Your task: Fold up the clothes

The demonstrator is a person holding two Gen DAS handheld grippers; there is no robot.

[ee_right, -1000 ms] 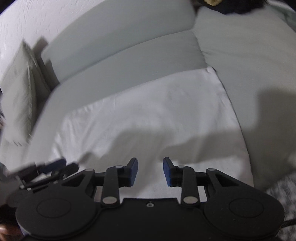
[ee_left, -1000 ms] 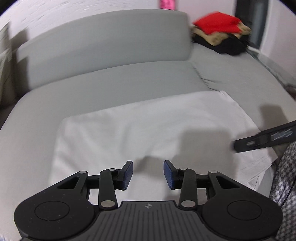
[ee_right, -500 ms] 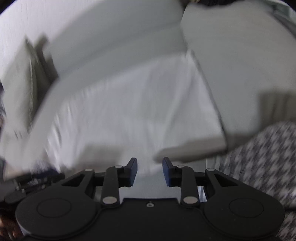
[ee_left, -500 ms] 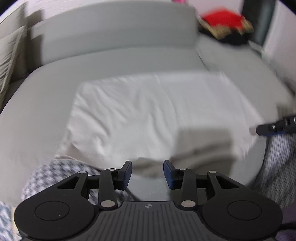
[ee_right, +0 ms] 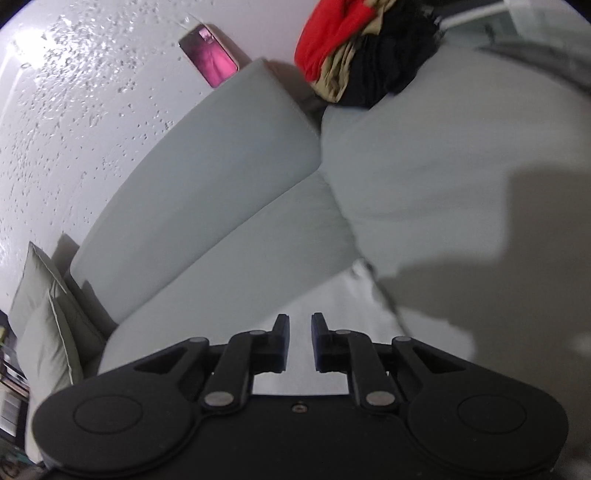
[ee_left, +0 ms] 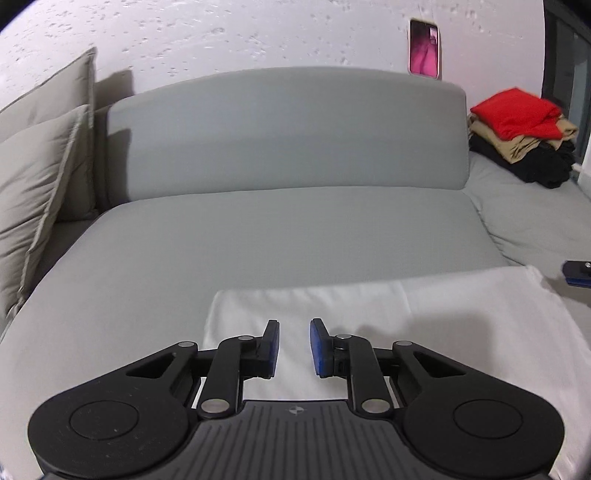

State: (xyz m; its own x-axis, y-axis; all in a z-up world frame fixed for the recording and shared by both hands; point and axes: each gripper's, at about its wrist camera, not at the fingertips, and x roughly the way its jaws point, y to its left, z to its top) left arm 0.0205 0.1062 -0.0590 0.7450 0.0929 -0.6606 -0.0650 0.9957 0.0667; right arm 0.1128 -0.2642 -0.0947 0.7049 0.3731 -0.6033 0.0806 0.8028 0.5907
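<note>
On the near edge of the grey sofa point(ee_left: 280, 251) lies a white cloth point(ee_left: 461, 314), spread flat as a folded rectangle with its far edge running straight across the seat cushion. Above its left part hovers the left gripper point(ee_left: 294, 347); its jaws are closing, a narrow gap stands between the blue pads, and only the white cloth shows through that gap from below, with nothing pinched. Over the right part of the same cloth point(ee_right: 332, 295) hangs the right gripper point(ee_right: 299, 341), tilted so the whole sofa point(ee_right: 229, 192) looks slanted in its own view; its jaws are closing too, a slim gap remains, and no fabric is caught in it. A tip of the right gripper point(ee_left: 578, 272) shows at the right edge of the left camera's view, just past the cloth's far right corner. At the far right of the sofa sits a pile of clothes point(ee_left: 524, 136), red on top, tan beneath, black at the bottom. Two beige pillows point(ee_left: 33, 192) lean at the far left, against a speckled white wall point(ee_left: 258, 33).
</note>
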